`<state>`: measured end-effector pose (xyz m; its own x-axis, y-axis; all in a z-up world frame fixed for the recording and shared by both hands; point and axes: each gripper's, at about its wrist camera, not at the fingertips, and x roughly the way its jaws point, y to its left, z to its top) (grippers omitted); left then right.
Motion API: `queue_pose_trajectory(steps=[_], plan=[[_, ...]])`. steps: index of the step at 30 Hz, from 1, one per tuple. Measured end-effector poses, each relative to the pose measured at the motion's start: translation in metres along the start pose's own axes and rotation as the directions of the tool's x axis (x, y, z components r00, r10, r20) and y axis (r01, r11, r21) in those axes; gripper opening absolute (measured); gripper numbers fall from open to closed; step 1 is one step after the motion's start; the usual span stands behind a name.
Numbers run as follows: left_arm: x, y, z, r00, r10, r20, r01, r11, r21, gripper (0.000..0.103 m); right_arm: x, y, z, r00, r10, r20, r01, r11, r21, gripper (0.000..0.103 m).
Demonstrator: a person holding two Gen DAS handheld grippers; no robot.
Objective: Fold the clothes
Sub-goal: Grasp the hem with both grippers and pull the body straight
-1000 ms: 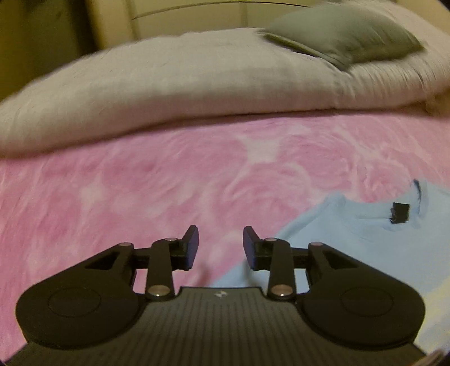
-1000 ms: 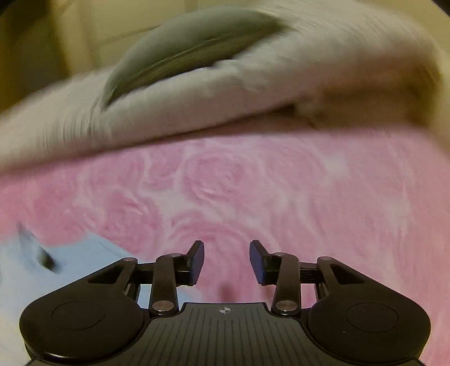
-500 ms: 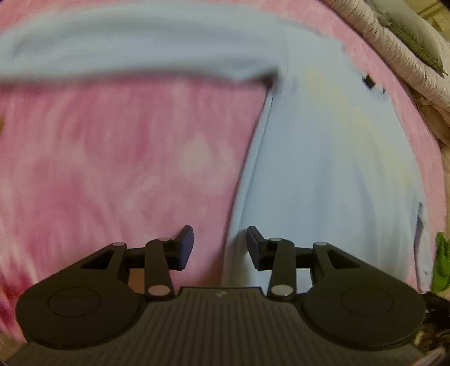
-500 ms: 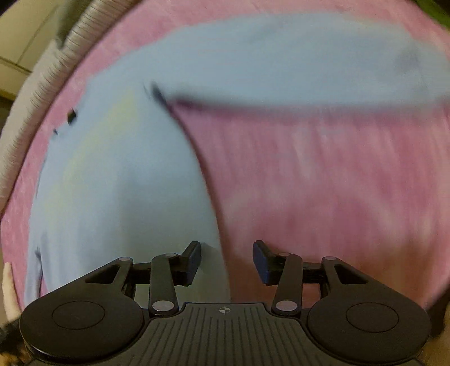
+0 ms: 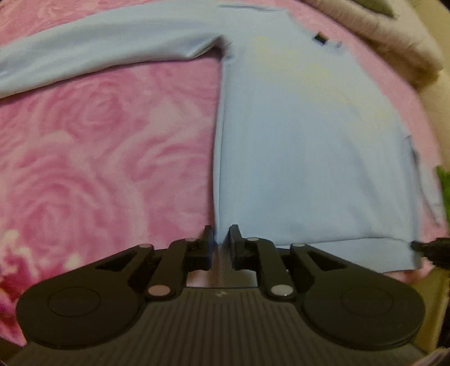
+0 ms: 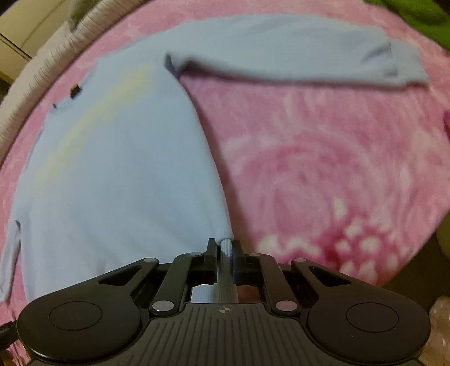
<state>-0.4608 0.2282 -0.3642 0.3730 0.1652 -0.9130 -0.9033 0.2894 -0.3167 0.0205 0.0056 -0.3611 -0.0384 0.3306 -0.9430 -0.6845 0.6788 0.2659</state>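
Left gripper (image 5: 220, 239), bottom centre of its frame: jaws closing on the lower corner of the light blue shirt (image 5: 309, 140), hem fabric between the fingers. Right gripper (image 6: 225, 249), bottom centre of its own frame: jaws closing, clamped on a bunched strip of the shirt's (image 6: 112, 169) other lower corner. Shirt lies flat on the pink rose blanket (image 5: 98, 154), neck label toward the top. One sleeve (image 5: 98, 48) stretches across the upper left of the left view; the other sleeve (image 6: 295, 59) crosses the upper right of the right view. Green cloth (image 6: 416, 17) at that view's top right corner. Grey bedding (image 5: 393, 36), blurred, upper right in the left view.
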Motion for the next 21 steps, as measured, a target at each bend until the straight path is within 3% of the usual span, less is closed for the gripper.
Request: queue_pose_trajectory(steps=[3, 6, 8, 9, 13, 15, 17, 19, 21], plan=[[-0.012, -0.004, 0.005, 0.999, 0.035, 0.010, -0.035, 0.999, 0.017, 0.014, -0.007, 0.014, -0.003, 0.996, -0.083, 0.030, 0.085, 0.994, -0.066, 0.028], [-0.035, -0.016, 0.008, 0.988, 0.116, 0.107, -0.121, 0.992, 0.044, 0.018, -0.029, 0.039, 0.000, 0.973, -0.180, 0.146, 0.204, 0.963, -0.177, 0.030], [-0.037, -0.020, 0.002, 0.983, 0.115, 0.140, -0.119, 0.993, 0.016, 0.022, -0.039, 0.060, -0.002, 0.952, -0.173, 0.254, 0.242, 0.930, -0.277, 0.033], [-0.033, -0.023, 0.000, 0.984, 0.110, 0.139, -0.113, 0.993, 0.015, 0.022, -0.038, 0.067, -0.005, 0.952, -0.142, 0.269, 0.228, 0.920, -0.320, 0.036], [-0.003, -0.045, -0.017, 0.987, 0.136, 0.087, -0.142, 0.988, 0.062, 0.023, -0.005, 0.071, -0.031, 0.974, -0.095, 0.206, 0.176, 0.892, -0.417, 0.037], [0.008, -0.057, -0.034, 0.973, 0.229, 0.037, -0.231, 0.968, 0.098, 0.023, 0.013, 0.066, -0.049, 0.979, -0.103, 0.174, 0.173, 0.872, -0.457, 0.037], [0.004, -0.065, -0.048, 0.962, 0.270, 0.037, -0.272, 0.957, 0.099, 0.023, 0.008, 0.063, -0.068, 0.976, -0.106, 0.189, 0.191, 0.835, -0.516, 0.038], [-0.004, -0.069, -0.059, 0.958, 0.285, -0.021, -0.283, 0.958, 0.052, 0.023, 0.002, 0.060, -0.075, 0.983, -0.118, 0.140, 0.176, 0.823, -0.540, 0.038], [-0.017, -0.075, -0.070, 0.954, 0.293, -0.060, -0.293, 0.956, 0.000, 0.023, -0.005, 0.050, -0.075, 0.990, -0.136, 0.046, 0.139, 0.839, -0.526, 0.039]])
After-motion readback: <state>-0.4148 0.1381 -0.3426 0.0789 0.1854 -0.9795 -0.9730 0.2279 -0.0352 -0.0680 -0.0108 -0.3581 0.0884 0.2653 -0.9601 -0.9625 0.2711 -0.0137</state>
